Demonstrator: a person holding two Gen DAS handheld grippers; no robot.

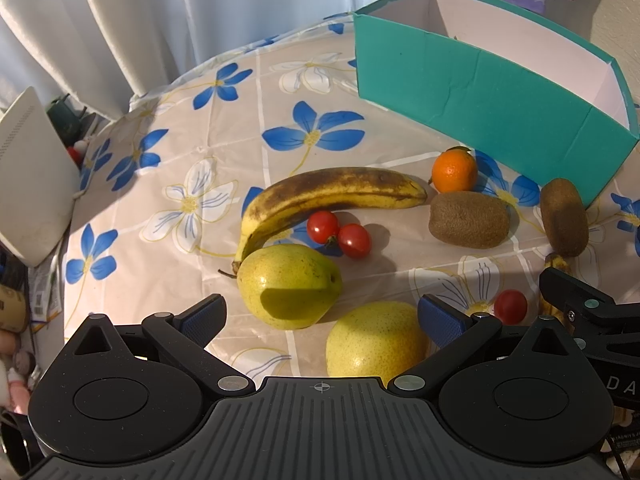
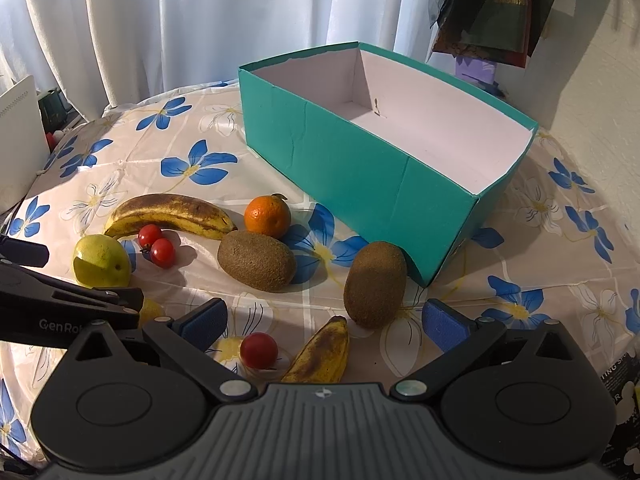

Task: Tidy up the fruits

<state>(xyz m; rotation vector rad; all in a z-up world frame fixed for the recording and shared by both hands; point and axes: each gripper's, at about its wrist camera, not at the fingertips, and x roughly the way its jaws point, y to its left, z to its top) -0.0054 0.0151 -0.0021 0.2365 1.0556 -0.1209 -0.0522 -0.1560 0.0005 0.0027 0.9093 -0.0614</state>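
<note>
Fruit lies loose on a flowered tablecloth in front of an empty teal box (image 2: 352,160) (image 1: 480,92). In the left wrist view, my left gripper (image 1: 320,318) is open just above a green pear (image 1: 288,286) and a yellow pear (image 1: 374,340). Beyond them are a spotted banana (image 1: 328,196), two cherry tomatoes (image 1: 340,234), an orange (image 1: 455,171) and two kiwis (image 1: 468,220). My right gripper (image 2: 324,320) is open over a second banana (image 2: 320,354), a single tomato (image 2: 259,351) and an upright kiwi (image 2: 374,284). Nothing is held.
A white device (image 1: 32,184) stands at the table's left edge, with clutter below it. White curtains (image 2: 200,20) hang behind the table and dark clothes (image 2: 500,4) at the right wall. The other gripper's black body (image 2: 60,304) reaches in at the left.
</note>
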